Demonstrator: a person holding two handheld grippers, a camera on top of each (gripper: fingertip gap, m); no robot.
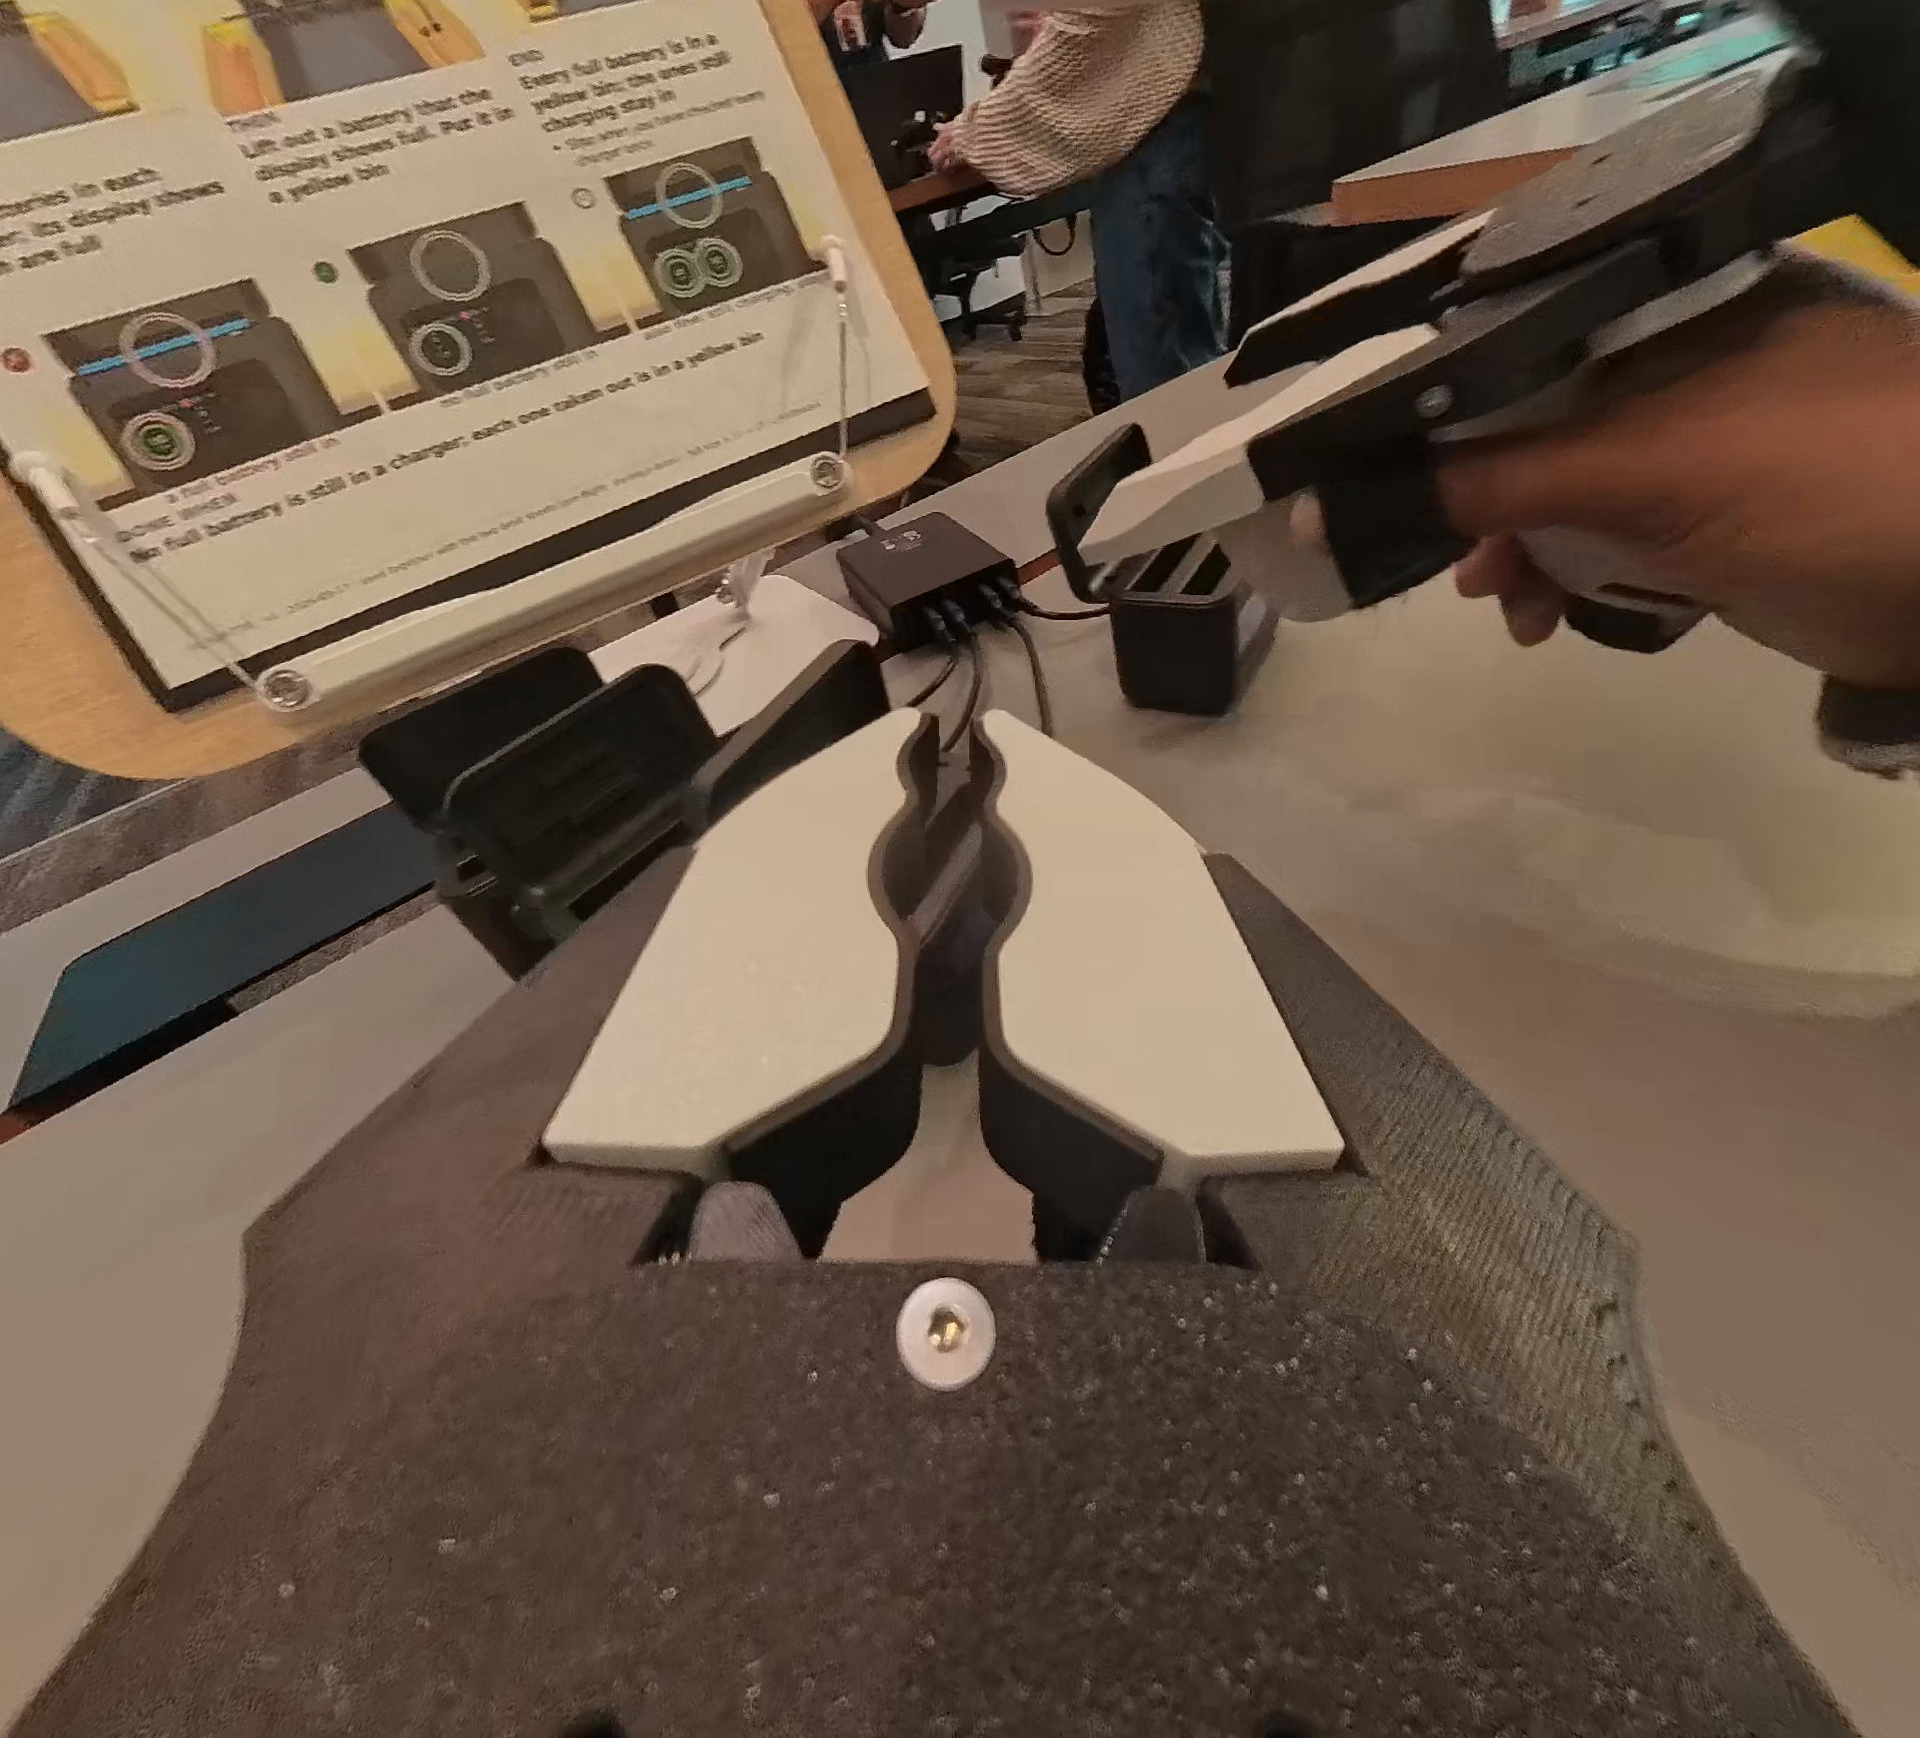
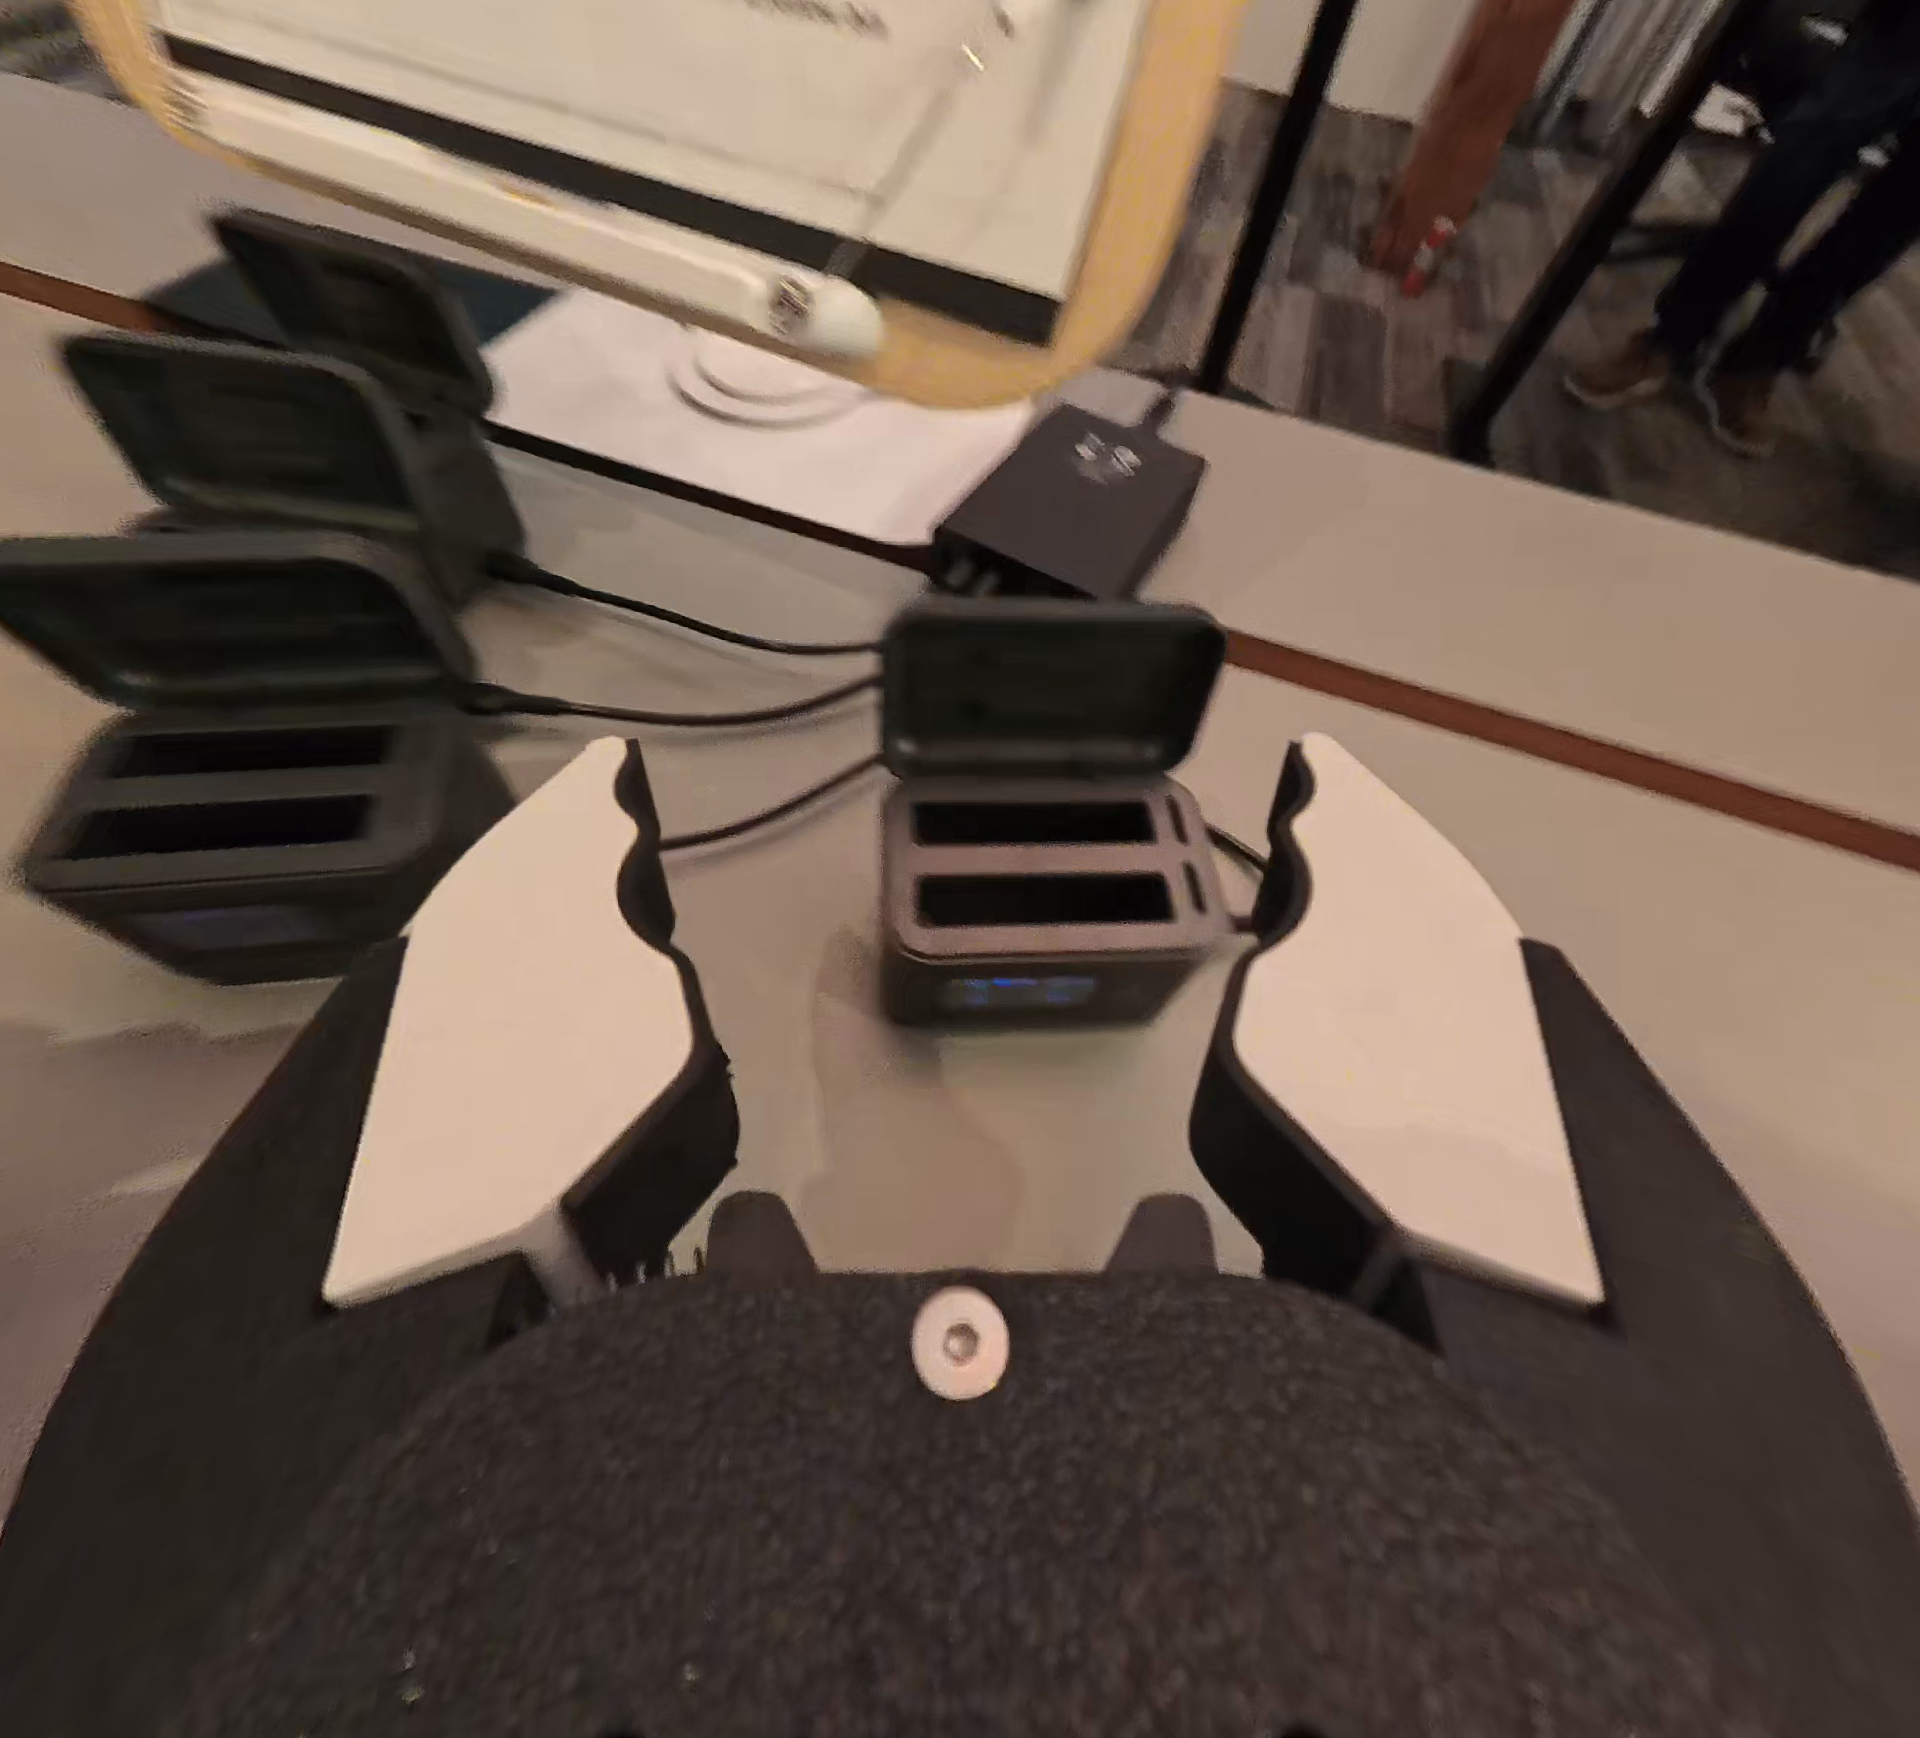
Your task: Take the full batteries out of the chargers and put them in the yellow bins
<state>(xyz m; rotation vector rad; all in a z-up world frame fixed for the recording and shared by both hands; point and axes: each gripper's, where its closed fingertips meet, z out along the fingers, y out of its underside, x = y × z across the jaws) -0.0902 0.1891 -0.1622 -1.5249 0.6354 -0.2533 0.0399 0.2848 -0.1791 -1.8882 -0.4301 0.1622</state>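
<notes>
The right hand-held gripper (image 2: 961, 867), fingers spread wide, hovers just above an open charger (image 2: 1039, 899) with 2 empty slots on the grey surface (image 2: 1558, 857), while the left hand-held gripper (image 1: 951, 732) is nearly closed, holding nothing.

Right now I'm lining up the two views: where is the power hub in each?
Left wrist view: the power hub sits centre, past the shut left gripper, left of the right gripper.
Right wrist view: upper centre, behind the open charger, below the sign's corner.
Shared landmark: the sign on its stand.
</notes>
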